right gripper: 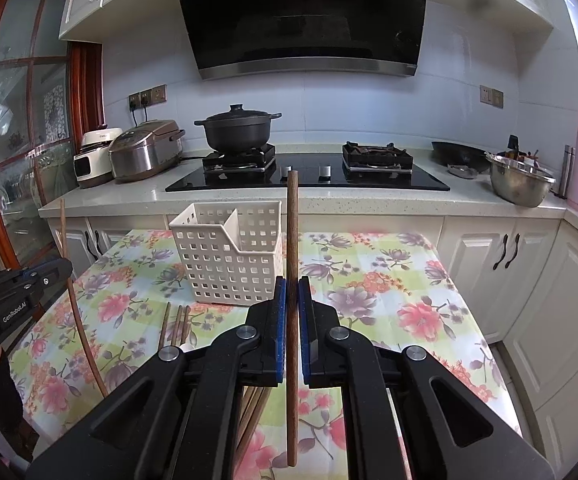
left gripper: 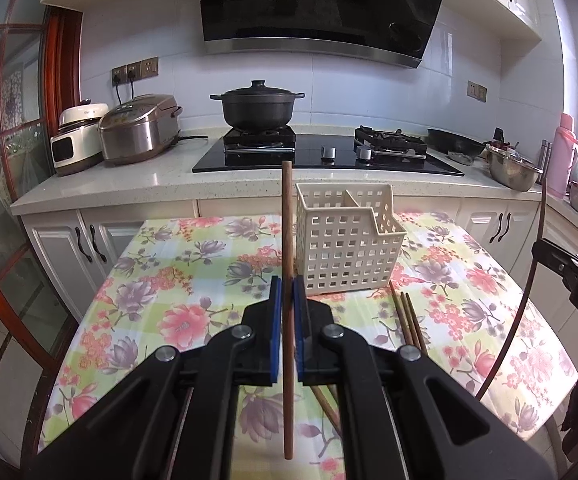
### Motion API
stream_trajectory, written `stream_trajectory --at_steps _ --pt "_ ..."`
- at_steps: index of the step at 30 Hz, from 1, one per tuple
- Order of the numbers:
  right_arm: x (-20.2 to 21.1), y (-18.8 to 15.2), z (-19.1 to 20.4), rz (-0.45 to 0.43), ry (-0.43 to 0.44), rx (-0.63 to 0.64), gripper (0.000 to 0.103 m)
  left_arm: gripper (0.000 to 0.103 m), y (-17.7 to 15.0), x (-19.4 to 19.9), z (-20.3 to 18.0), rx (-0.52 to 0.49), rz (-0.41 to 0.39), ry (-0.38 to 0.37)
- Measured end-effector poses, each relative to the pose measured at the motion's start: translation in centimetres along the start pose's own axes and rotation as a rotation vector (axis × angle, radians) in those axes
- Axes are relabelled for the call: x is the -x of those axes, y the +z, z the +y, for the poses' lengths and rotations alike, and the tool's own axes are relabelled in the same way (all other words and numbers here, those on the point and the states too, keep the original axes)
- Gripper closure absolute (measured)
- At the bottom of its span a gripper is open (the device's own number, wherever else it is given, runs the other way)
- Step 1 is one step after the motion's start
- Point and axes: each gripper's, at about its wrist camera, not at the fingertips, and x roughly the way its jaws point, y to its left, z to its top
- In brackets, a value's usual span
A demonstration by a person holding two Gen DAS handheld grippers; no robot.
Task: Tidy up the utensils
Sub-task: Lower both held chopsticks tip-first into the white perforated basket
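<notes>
Our left tongs [left gripper: 287, 300] were clamped on 1 upright chopstick [left gripper: 287, 240], and the slotted basket [left gripper: 349, 248] stood just ahead and to their right on the floral surface [left gripper: 169, 280]. Our right tongs [right gripper: 292, 300] gripped a second chopstick [right gripper: 293, 240], also upright, with the basket ahead to their left, so each stick's long axis was already near vertical for lowering in, and neither hand looked clearly nearer. Loose chopsticks [left gripper: 409, 320] lay flat below the basket.

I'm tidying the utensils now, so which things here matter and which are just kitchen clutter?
Part of the job: chopstick in left gripper; chopstick in right gripper; loose chopsticks; white basket.

Just about: black pot; rice cooker; steel bowl; pink flask.
</notes>
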Motion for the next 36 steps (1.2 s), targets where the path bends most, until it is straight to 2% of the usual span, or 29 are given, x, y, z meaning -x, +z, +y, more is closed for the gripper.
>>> stream_trajectory --at_steps 12,18,24,31,36 --pt "-3.9 3.7 -0.4 -0.014 0.027 -0.034 0.096 0.097 5.0 -1.9 -0.2 0.019 -0.026 -0.04" --pt "-6.1 6.7 0.2 -0.03 0.038 -0.031 0.096 0.097 9.3 -2.7 -0.6 0.016 -0.06 -0.059" --pt "-8.7 10.5 1.1 -0.042 0.076 -0.048 0.096 0.097 14.7 -4.6 -0.7 0.065 -0.079 -0.111" --pt "-10.1 15.5 2.3 -0.095 0.082 -0.035 0.096 0.097 19.8 -6.5 -0.7 0.09 -0.124 -0.101" --pt "-12.2 17.5 2.6 -0.134 0.084 -0.058 0.096 0.097 22.3 -8.5 -0.5 0.119 -0.173 -0.077"
